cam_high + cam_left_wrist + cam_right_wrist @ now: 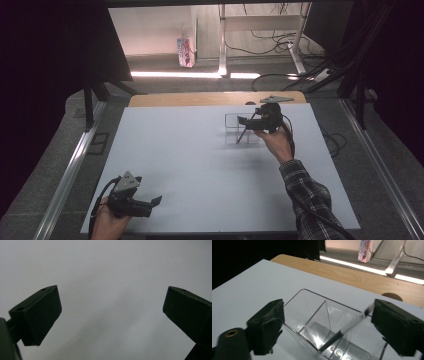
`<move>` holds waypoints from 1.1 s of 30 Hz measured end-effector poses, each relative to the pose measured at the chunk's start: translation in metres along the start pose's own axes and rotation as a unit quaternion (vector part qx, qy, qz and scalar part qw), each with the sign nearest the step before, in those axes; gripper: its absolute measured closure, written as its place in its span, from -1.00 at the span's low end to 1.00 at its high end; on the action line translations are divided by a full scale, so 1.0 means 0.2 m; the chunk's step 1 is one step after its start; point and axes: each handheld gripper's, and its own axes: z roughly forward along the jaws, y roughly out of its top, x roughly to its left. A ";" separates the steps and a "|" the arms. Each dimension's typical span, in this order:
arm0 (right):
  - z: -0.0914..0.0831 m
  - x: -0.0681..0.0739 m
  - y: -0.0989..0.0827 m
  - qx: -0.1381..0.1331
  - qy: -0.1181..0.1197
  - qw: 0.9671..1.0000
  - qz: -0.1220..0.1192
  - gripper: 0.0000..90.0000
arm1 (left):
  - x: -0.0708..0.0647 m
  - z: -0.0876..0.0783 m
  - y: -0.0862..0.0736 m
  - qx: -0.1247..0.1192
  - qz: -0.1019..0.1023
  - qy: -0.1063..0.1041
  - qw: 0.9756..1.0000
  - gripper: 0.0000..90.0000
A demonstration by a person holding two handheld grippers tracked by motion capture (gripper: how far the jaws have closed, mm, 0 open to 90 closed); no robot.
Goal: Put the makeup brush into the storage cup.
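The right gripper point(243, 120) hovers with its jaws wide apart over a clear divided box point(324, 325). A thin dark stick point(344, 330) leans inside this box, between the jaws, close to one jaw. The left gripper point(156, 201) is wide open above the bare table point(200, 165).

**A:** Describe the left gripper point(156, 201).

**B:** Black body with two blocky, wedge-shaped black jaws. One jaw's upper face carries two small round holes. A grey three-cornered plate point(128, 181) is mounted on top, and a black cable point(98, 200) trails from the rear.

**A:** And the right gripper point(241, 119)?

**B:** Same black construction, with a brass-coloured insert point(231, 333) beside one jaw and a black cable point(289, 131). The sleeve point(308, 199) is a dark plaid, crossed with pale lines.
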 end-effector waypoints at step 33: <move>-0.13 0.06 -0.02 0.026 0.006 0.999 -0.018 -0.98 | 0.01 -0.01 0.00 -0.006 -0.002 0.007 1.000 -0.96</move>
